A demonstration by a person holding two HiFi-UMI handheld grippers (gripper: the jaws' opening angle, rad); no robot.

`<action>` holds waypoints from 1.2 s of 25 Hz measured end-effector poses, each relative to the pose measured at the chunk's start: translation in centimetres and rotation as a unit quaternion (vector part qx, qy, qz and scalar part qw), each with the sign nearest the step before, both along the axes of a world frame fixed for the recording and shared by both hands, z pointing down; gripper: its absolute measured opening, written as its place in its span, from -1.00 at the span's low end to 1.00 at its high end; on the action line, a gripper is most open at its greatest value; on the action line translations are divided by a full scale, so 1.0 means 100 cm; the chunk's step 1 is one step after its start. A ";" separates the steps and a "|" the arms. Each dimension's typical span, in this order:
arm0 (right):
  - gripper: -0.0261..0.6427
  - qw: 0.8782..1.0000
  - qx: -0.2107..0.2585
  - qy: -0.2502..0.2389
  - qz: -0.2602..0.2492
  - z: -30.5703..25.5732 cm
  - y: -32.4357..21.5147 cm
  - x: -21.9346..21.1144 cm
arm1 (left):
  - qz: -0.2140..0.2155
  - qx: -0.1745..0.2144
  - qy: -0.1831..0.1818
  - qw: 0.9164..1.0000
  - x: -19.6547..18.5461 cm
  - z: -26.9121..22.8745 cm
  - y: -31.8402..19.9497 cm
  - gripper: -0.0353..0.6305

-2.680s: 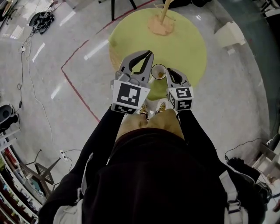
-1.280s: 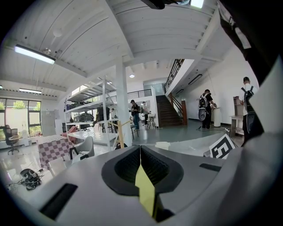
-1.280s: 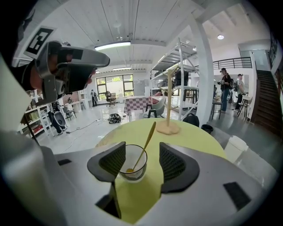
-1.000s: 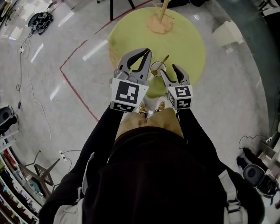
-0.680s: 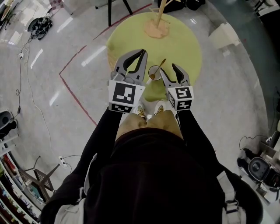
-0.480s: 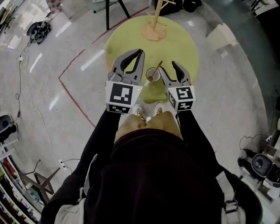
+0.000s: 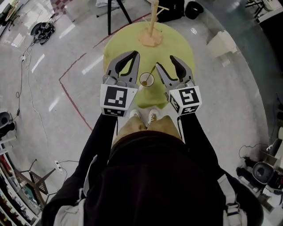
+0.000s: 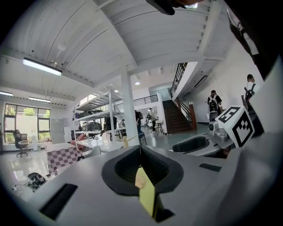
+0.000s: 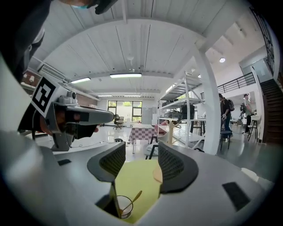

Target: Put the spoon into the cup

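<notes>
A clear cup (image 7: 147, 80) stands on the round yellow-green table (image 7: 172, 44), near its front edge. A gold spoon (image 7: 151, 73) rests inside it, with the handle leaning up to the right. My left gripper (image 7: 136, 54) is shut and empty, just left of the cup. To the right of the cup, my right gripper (image 7: 165, 62) is open and empty. In the right gripper view, the cup (image 9: 124, 206) and spoon (image 9: 133, 200) sit low between the jaws of the right gripper (image 9: 137, 154), clear of them. The left gripper (image 8: 140, 148) shows closed jaws with a sliver of the table (image 8: 147, 196) below.
A wooden stand (image 7: 151, 36) rises at the table's far side. Dark chair legs (image 7: 116, 13) and a black bag (image 7: 174, 8) lie beyond. A white box (image 7: 223, 42) sits on the floor at right. Red tape (image 7: 70, 90) and cables (image 7: 42, 21) mark the floor at left.
The spoon came to rest in the cup, and my right gripper opened and drew back from it. Both grippers now sit farther apart on either side of the cup.
</notes>
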State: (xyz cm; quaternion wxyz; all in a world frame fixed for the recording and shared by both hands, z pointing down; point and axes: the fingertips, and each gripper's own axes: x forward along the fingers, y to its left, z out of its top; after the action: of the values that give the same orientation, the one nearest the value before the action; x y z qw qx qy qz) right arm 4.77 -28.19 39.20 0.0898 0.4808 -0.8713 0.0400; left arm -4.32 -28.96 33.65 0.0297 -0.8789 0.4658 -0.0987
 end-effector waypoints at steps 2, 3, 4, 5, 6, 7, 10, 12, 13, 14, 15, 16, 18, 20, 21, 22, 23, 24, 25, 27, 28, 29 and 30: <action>-0.22 1.000 0.011 -0.007 -0.012 -0.012 -0.001 0.005 | -0.011 0.003 -0.001 1.000 0.003 -0.003 0.001 -0.83; -0.22 1.000 0.017 -0.011 -0.017 -0.018 -0.001 0.008 | -0.016 0.003 -0.001 1.000 0.005 -0.005 0.001 -0.83; -0.22 0.999 0.022 -0.015 -0.022 -0.024 0.000 0.010 | -0.022 0.004 -0.001 1.000 0.007 -0.006 0.002 -0.83; -0.22 0.999 0.028 -0.017 -0.027 -0.029 0.000 0.013 | -0.027 0.005 -0.001 1.000 0.009 -0.008 0.003 -0.83; -0.22 0.999 0.033 -0.018 -0.033 -0.033 0.001 0.014 | -0.032 0.006 -0.001 0.999 0.010 -0.009 0.004 -0.83; -0.22 0.998 0.038 -0.020 -0.039 -0.037 0.001 0.015 | -0.038 0.007 -0.002 0.999 0.012 -0.010 0.005 -0.83; -0.22 0.997 0.050 -0.028 -0.053 -0.044 0.003 0.018 | -0.053 0.014 -0.005 0.998 0.015 -0.014 0.008 -0.83; -0.22 0.996 0.054 -0.032 -0.063 -0.046 0.004 0.019 | -0.062 0.018 -0.007 0.998 0.017 -0.016 0.010 -0.83; -0.22 0.996 0.055 -0.033 -0.068 -0.046 0.004 0.019 | -0.067 0.019 -0.009 0.998 0.017 -0.017 0.011 -0.83; -0.22 0.995 0.056 -0.035 -0.072 -0.046 0.005 0.018 | -0.071 0.020 -0.010 0.997 0.017 -0.017 0.013 -0.83; -0.22 0.995 0.056 -0.036 -0.077 -0.045 0.006 0.018 | -0.075 0.020 -0.011 0.997 0.018 -0.017 0.015 -0.83; -0.22 0.994 0.056 -0.036 -0.082 -0.045 0.007 0.018 | -0.079 0.020 -0.011 0.997 0.018 -0.017 0.016 -0.83; -0.22 0.994 0.056 -0.036 -0.090 -0.044 0.007 0.019 | -0.086 0.021 -0.013 0.996 0.019 -0.018 0.018 -0.83; -0.22 0.993 0.054 -0.036 -0.097 -0.042 0.006 0.019 | -0.092 0.023 -0.014 0.995 0.020 -0.018 0.019 -0.83; -0.22 0.993 0.053 -0.035 -0.099 -0.041 0.005 0.020 | -0.094 0.024 -0.015 0.995 0.021 -0.018 0.019 -0.83; -0.22 0.993 0.053 -0.035 -0.101 -0.040 0.005 0.020 | -0.095 0.024 -0.015 0.995 0.022 -0.018 0.019 -0.83; -0.22 0.993 0.053 -0.034 -0.103 -0.039 0.004 0.020 | -0.097 0.024 -0.015 0.995 0.022 -0.017 0.019 -0.83; -0.22 0.993 0.053 -0.033 -0.103 -0.039 0.004 0.020 | -0.098 0.023 -0.015 0.995 0.023 -0.017 0.020 -0.83; -0.22 0.993 0.055 -0.031 -0.103 -0.040 0.003 0.020 | -0.100 0.023 -0.015 0.995 0.023 -0.017 0.020 -0.83; -0.26 0.992 0.059 -0.030 -0.104 -0.041 0.002 0.019 | -0.104 0.022 -0.016 0.994 0.021 -0.016 0.020 -0.83; -0.30 0.992 0.062 -0.030 -0.105 -0.042 0.002 0.019 | -0.105 0.022 -0.016 0.994 0.020 -0.016 0.020 -0.83; -0.35 0.992 0.065 -0.029 -0.107 -0.042 0.002 0.019 | -0.107 0.022 -0.015 0.994 0.020 -0.016 0.020 -0.83; -0.42 0.991 0.066 -0.029 -0.109 -0.042 0.002 0.018 | -0.108 0.023 -0.015 0.994 0.020 -0.016 0.020 -0.83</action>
State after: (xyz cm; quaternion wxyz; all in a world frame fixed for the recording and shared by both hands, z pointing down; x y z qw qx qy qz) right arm 6.60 -27.94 34.99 0.0364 0.3864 -0.9215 -0.0140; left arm -2.31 -26.95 32.05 0.0457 -0.8207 0.5600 -0.1040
